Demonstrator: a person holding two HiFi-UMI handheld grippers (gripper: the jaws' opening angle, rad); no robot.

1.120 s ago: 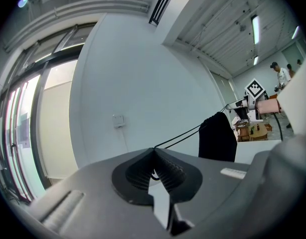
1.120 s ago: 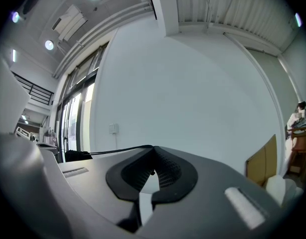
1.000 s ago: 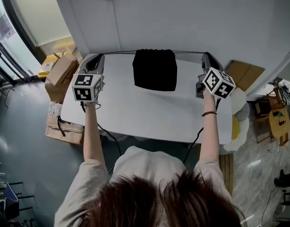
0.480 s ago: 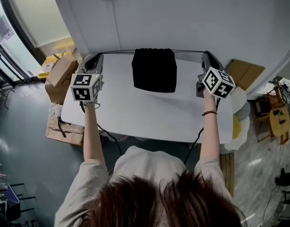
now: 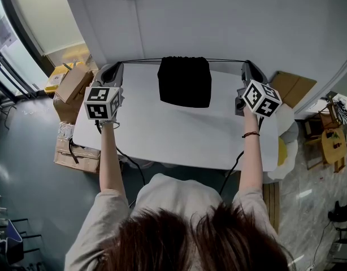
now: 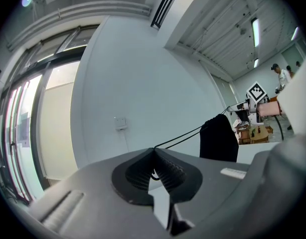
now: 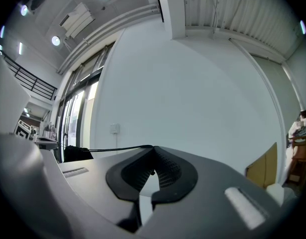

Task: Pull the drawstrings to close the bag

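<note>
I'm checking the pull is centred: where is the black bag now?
Head view: the black bag sits at the far middle of the white table, near the wall, between the left gripper and the right gripper.

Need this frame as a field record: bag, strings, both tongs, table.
bag: black bag, upright at the middle of the table's far edge, top looks gathered
table: white table, nothing else on it
left drawstring: left drawstring runs taut from the bag's top to the left
right drawstring: right drawstring runs taut to the right
left tongs: left tongs shut on the left drawstring, held level at the table's far left corner
right tongs: right tongs shut on the right drawstring, level at the far right corner
</note>
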